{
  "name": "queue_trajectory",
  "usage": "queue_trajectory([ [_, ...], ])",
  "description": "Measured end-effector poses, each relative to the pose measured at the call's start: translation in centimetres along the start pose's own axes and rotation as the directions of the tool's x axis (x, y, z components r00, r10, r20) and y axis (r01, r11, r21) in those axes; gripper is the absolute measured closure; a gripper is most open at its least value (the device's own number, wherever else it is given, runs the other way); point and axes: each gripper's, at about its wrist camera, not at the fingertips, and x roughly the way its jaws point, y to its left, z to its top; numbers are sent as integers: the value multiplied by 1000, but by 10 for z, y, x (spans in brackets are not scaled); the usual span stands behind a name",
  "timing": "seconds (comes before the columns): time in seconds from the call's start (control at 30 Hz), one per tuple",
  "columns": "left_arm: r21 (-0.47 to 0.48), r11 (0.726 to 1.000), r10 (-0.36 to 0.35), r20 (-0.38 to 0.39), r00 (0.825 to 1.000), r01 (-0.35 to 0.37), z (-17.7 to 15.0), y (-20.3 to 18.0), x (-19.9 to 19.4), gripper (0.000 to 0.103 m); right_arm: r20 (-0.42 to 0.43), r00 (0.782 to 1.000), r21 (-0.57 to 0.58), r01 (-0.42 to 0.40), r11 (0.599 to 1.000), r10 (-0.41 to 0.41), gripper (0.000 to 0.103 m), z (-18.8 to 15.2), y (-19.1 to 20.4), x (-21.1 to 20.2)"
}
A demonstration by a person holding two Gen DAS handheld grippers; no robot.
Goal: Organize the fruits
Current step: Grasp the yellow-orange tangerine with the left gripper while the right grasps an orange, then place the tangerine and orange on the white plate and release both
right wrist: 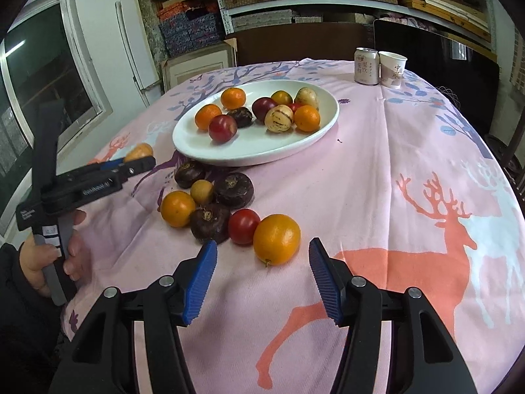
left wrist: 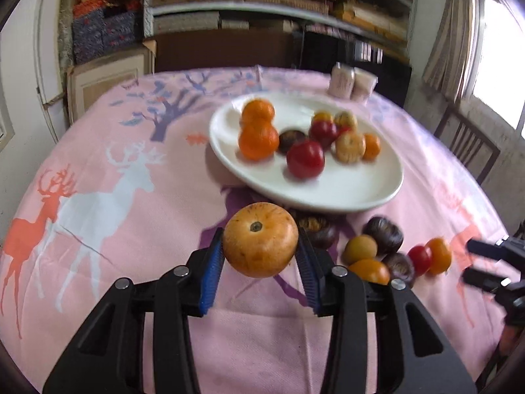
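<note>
The left tongs (left wrist: 261, 252) grip a tan fruit (left wrist: 261, 239), blue pads pressed to its sides, just in front of the white plate (left wrist: 361, 193). The right tongs (right wrist: 262, 274) stand half open with nothing held, an orange (right wrist: 276, 239) lying just ahead of their tips. Beside it on the pink worktop (right wrist: 377, 170) lie a tomato (right wrist: 243, 226), dark chestnut-like fruits (right wrist: 210, 222) and another orange. The plate carries oranges, red and yellow fruits. A can (right wrist: 366, 66) and cup (right wrist: 391, 69) stand beyond.
</note>
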Motion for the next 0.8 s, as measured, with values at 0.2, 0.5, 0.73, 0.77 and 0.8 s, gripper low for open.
queue_trajectory([
  [0.2,-14,1000,-12,27,1000,12,-1,2,-8,61,-19,997,14,69,998,-69,49,9,1,20],
  [0.5,-32,999,-14,24,1000,15,-1,7,-6,61,4,999,34,36,999,-37,66,-1,-6,19],
  [0.73,-25,1000,-4,28,1000,4,-2,5,-7,61,67,997,41,39,998,-41,66,0,-8,-8],
  [0.77,-20,1000,-1,32,999,2,-2,4,-9,61,80,996,42,37,998,-40,66,1,-9,-13],
  [0.8,-12,1000,1,37,999,0,-2,2,-10,61,95,995,41,35,999,-39,66,4,-9,-19],
])
